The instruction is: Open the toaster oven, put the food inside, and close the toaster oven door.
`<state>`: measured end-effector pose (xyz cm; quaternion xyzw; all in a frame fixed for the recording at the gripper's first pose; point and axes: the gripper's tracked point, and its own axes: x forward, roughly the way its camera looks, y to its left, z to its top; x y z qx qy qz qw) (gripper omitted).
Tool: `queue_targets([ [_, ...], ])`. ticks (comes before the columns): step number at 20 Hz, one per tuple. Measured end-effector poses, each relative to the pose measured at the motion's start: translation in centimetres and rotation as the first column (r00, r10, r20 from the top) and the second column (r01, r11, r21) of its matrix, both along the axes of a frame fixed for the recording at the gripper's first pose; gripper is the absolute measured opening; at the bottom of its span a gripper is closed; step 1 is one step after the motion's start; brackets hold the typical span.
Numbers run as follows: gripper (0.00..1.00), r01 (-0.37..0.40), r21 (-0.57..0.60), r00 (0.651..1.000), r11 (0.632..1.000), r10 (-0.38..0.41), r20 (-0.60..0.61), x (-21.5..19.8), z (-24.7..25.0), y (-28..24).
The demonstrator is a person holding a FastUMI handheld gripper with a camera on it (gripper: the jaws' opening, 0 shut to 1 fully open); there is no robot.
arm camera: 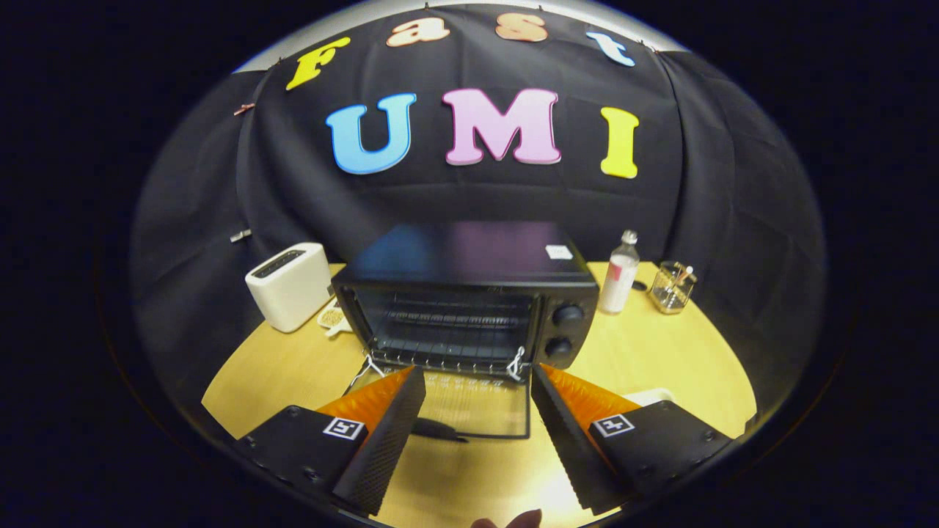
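Gripper view, boxy black toaster oven (473, 293), glass door (477, 407) down, gripper (477, 385) jaws apart, empty.

sitting black and glossy at the middle of the table (645, 352): the toaster oven (469, 293), with a small white sticker (559, 251) on its roof, two black knobs (566, 330), and silver wire racks inside. showing pale yellow wood on the round table. standing cream-white toward the table's left edge: a toaster (290, 284). standing clear with a red-and-white label near the back right edge: a bottle (618, 273), beside a clear glass jar (672, 287).
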<state>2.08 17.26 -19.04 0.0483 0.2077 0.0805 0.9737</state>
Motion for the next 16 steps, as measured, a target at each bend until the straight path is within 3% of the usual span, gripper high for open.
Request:
queue_targets([
  [6, 0.97, 0.011, -0.060, 0.997, 0.998, -0.007, 0.071, -0.6, 2.3, -8.2],
  [12, 0.97, 0.099, -0.103, 0.995, 0.990, -0.096, 0.030, -0.8, -0.3, -18.2],
  [16, 0.97, 0.100, -0.129, 0.995, 0.987, -0.102, -0.013, -0.8, -2.9, -21.6],
])
